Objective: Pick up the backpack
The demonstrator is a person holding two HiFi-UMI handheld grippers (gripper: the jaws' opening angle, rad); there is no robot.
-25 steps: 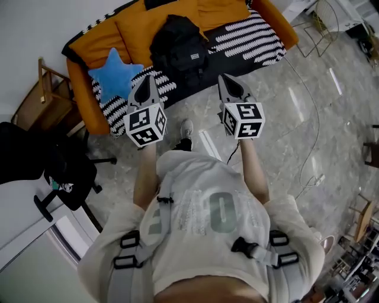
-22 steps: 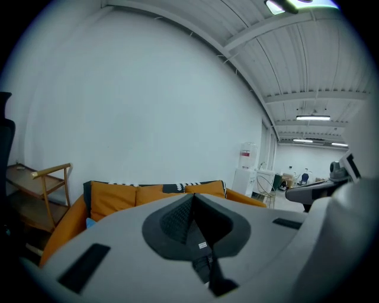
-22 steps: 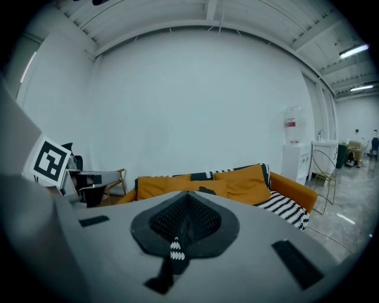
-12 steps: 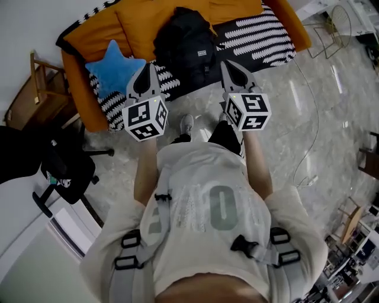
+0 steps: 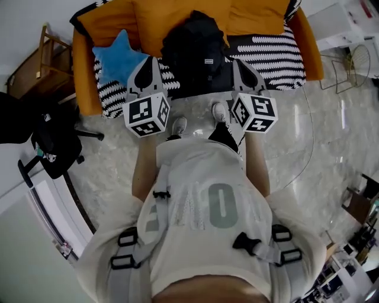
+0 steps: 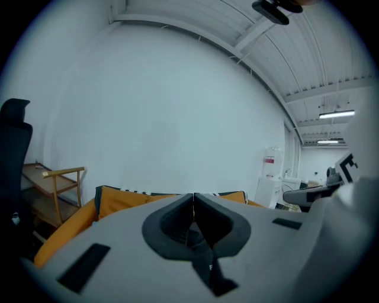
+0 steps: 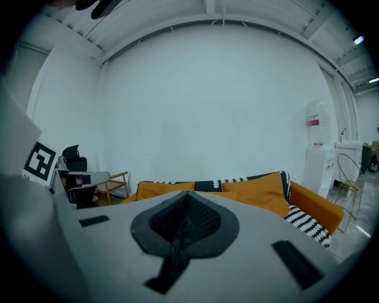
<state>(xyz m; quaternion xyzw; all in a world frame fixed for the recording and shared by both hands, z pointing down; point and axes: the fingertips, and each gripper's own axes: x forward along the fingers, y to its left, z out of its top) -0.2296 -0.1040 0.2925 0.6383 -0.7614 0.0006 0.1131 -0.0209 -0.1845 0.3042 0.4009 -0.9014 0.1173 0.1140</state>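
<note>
**A:** How do the grippers stand?

**B:** Both are empty, with their jaws pressed together. In the head view the left gripper (image 5: pixel 148 64) sits upper left of centre and the right gripper (image 5: pixel 243 65) upper right of centre. Both point toward the sofa (image 5: pixel 83 77).

**A:** And the backpack?

**B:** The black backpack (image 5: pixel 195 47) is on the sofa seat at top centre, leaning against an orange cushion (image 5: pixel 166 18). It sits between the two gripper tips and a little beyond them. A blue star cushion (image 5: pixel 118 56) lies near its left side.

**A:** So which step is this?

**B:** The approach, I'd say, since nothing is touched yet.

**A:** How should it be done well?

**B:** Open the jaws before reaching in. Go for a top handle or a strap, because the body looks too wide and soft to pinch. I can't make out a handle from here, so look for one at the bag's upper end. Close fully on the webbing, then lift straight up. Steady the bag with the other gripper so it doesn't sag or swing, and stay clear of the star cushion.
</note>
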